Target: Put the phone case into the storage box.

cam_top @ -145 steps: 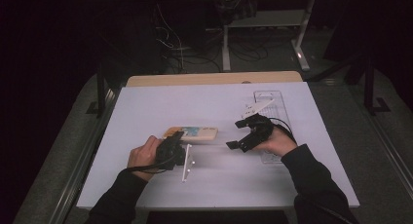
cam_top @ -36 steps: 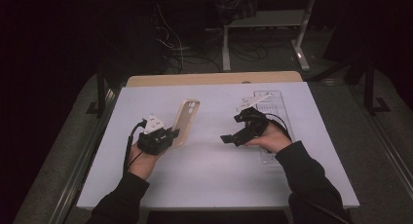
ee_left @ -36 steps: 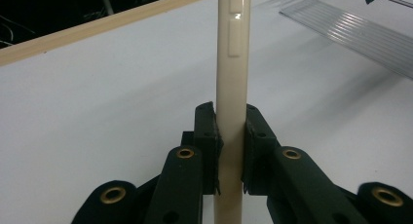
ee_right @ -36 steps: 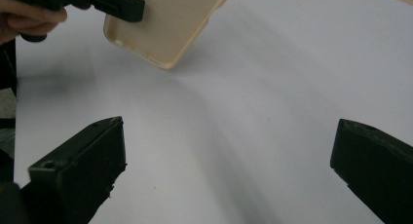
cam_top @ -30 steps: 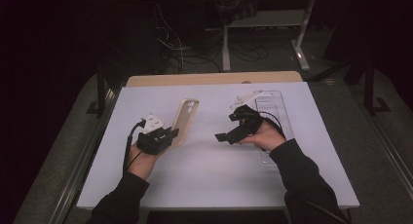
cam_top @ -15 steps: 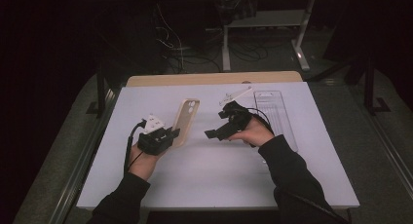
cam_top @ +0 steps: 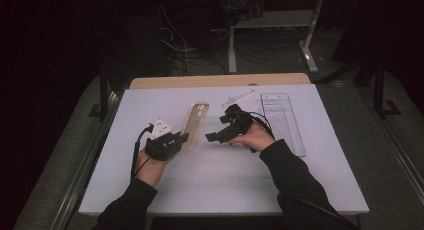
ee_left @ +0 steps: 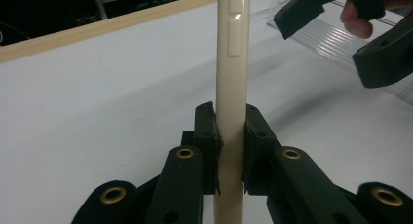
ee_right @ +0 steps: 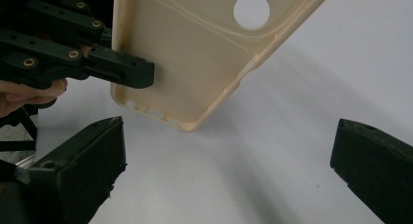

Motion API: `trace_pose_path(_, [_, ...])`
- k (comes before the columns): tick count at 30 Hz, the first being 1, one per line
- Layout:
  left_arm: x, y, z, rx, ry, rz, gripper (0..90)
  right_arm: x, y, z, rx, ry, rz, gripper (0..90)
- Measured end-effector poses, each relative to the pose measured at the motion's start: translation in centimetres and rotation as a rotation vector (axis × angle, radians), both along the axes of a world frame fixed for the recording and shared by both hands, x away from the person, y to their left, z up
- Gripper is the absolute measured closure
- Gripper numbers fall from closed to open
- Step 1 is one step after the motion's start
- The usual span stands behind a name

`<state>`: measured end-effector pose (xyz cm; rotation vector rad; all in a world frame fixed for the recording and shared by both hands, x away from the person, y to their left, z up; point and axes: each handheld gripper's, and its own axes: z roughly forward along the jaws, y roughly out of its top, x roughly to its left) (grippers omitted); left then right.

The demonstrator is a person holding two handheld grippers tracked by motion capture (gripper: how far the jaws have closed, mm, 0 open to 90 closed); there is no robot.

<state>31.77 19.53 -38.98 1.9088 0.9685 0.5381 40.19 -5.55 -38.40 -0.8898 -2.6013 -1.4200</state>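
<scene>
The left gripper (cam_top: 181, 138) is clamped on the lower end of the beige phone case (cam_top: 194, 125), holding it tilted up off the white table (cam_top: 125, 120). The right gripper (cam_top: 214, 136) – its 2 jaws spread wide, holding nothing – sits just beside the case.

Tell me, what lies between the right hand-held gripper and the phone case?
Nothing: in the high view, bare white table separates the right hand-held gripper from the phone case. The right gripper view shows the same gap, its jaws wide open below the case.
</scene>
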Motion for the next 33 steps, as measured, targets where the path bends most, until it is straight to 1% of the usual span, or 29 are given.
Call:
trace_pose_path(2, [0.0, -0.2, -0.1, -0.004, -0.003, -0.004, 79.8, 0.0, 0.0, -0.1, 0.002, 0.004, -0.001, 0.0])
trace_pose_path(5, [-0.1, -0.5, -0.1, 0.002, -0.003, -0.013, 79.8, 0.0, 0.0, -0.1, 0.010, 0.009, -0.004, 0.0])
trace_pose_path(6, [-0.2, -0.6, -0.1, -0.004, -0.001, -0.011, 79.8, 0.0, 0.0, -0.1, 0.013, 0.010, -0.004, 0.0])
trace_pose_path(9, [-0.3, -1.0, -0.1, -0.003, -0.002, -0.016, 79.8, 0.0, 0.1, -0.1, 0.025, 0.019, 0.000, 0.0])
trace_pose_path(10, [-0.3, -1.0, -0.1, 0.005, 0.002, -0.017, 79.8, 0.0, 0.2, -0.1, 0.026, 0.020, 0.003, 0.0])
trace_pose_path(13, [-0.4, -1.4, -0.2, 0.000, -0.005, -0.021, 79.8, 0.0, 0.2, -0.1, 0.043, 0.030, 0.009, 0.0])
trace_pose_path(14, [-0.5, -1.6, -0.3, -0.006, -0.001, -0.017, 79.8, 0.0, 0.2, -0.1, 0.044, 0.027, 0.009, 0.0])
trace_pose_path(15, [-0.5, -1.7, -0.2, 0.003, 0.004, -0.019, 79.8, 0.0, 0.2, -0.1, 0.045, 0.025, 0.009, 0.0])
trace_pose_path(17, [-0.6, -2.0, -0.3, -0.001, -0.006, -0.020, 79.8, 0.0, 0.2, -0.1, 0.051, 0.029, 0.007, 0.0])
trace_pose_path(18, [-0.6, -2.2, -0.3, 0.004, -0.006, -0.021, 79.8, 0.0, 0.2, 0.0, 0.054, 0.031, 0.006, 0.0])
trace_pose_path(20, [-0.7, -2.5, -0.4, 0.000, -0.010, -0.021, 79.8, 0.0, 0.2, 0.0, 0.061, 0.035, 0.003, 0.0])
trace_pose_path(21, [-0.7, -2.6, -0.4, 0.014, -0.010, -0.024, 79.8, 0.0, 0.2, 0.0, 0.065, 0.039, 0.002, 0.0])
trace_pose_path(22, [-0.8, -2.8, -0.4, 0.013, -0.008, -0.019, 79.8, 0.0, 0.2, 0.0, 0.068, 0.041, 0.001, 0.0])
trace_pose_path(24, [-0.8, -3.0, -0.4, 0.017, -0.017, -0.023, 79.8, 0.1, 0.1, 0.0, 0.073, 0.042, -0.002, 0.0])
trace_pose_path(25, [-0.8, -3.2, -0.4, 0.008, -0.017, -0.017, 79.8, 0.1, 0.0, 0.0, 0.078, 0.048, -0.002, 0.0])
trace_pose_path(26, [-0.9, -3.3, -0.4, 0.020, -0.015, -0.021, 79.8, 0.1, 0.0, 0.0, 0.081, 0.055, -0.007, 0.0])
trace_pose_path(27, [-0.9, -3.5, -0.5, 0.015, -0.022, -0.019, 79.8, 0.2, 0.0, 0.0, 0.086, 0.057, -0.009, 0.0])
trace_pose_path(29, [-0.9, -3.6, -0.4, 0.035, -0.020, -0.022, 79.8, 0.2, -0.1, 0.0, 0.091, 0.064, -0.015, 0.0])
trace_pose_path(30, [-0.9, -3.7, -0.4, 0.036, -0.022, -0.022, 79.9, 0.2, -0.1, 0.0, 0.099, 0.068, -0.015, 0.0])
trace_pose_path(32, [-0.9, -3.9, -0.5, 0.024, -0.033, -0.018, 79.9, 0.3, -0.1, 0.0, 0.104, 0.070, -0.019, 0.0])
trace_pose_path(33, [-1.0, -4.0, -0.5, 0.031, -0.032, -0.019, 79.9, 0.3, -0.1, 0.0, 0.105, 0.071, -0.020, 0.0])
